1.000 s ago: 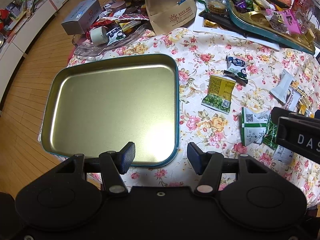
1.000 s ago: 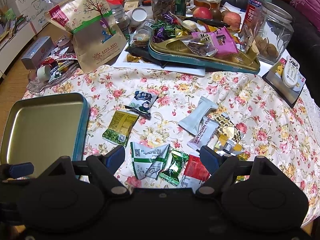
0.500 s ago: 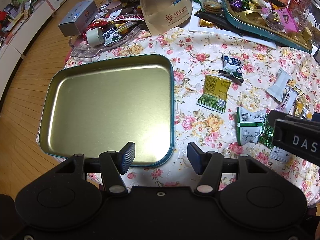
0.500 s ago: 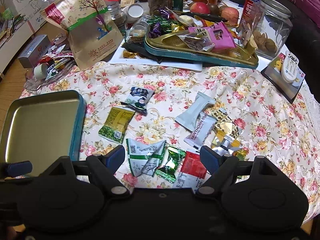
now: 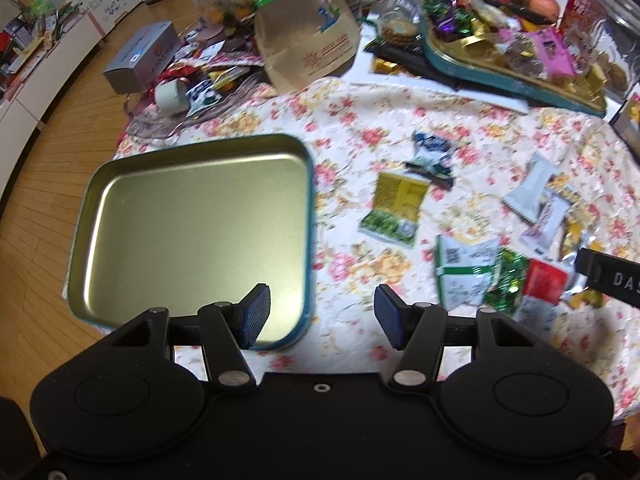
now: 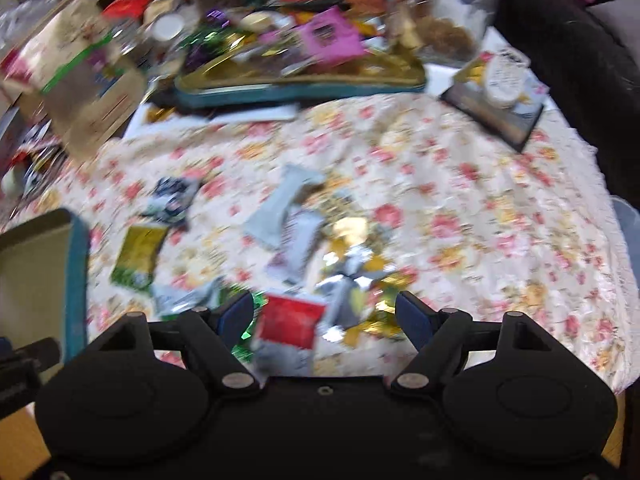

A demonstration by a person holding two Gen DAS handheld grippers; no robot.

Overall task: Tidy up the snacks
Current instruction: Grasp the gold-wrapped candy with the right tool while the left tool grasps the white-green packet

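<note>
The right gripper (image 6: 324, 312) has its fingers (image 6: 412, 318) spread wide and holding nothing, low over a red packet (image 6: 290, 322) that sits between them on the counter (image 6: 480, 200). This view is blurred, so contact cannot be told. The packet looks light, thin and crinkly, probably slippery foil; pinching it across a sealed edge or the short width seems safest, since a flat squeeze may crush what is inside. Other snacks lie just beside it: a green wrapper (image 5: 506, 280), a white-green pack (image 5: 464, 276) and a yellow-green pack (image 5: 396, 210). The left gripper (image 5: 320, 316), also wide and bare, hangs over the near corner of the tin (image 5: 308, 240), which holds no snacks
</note>
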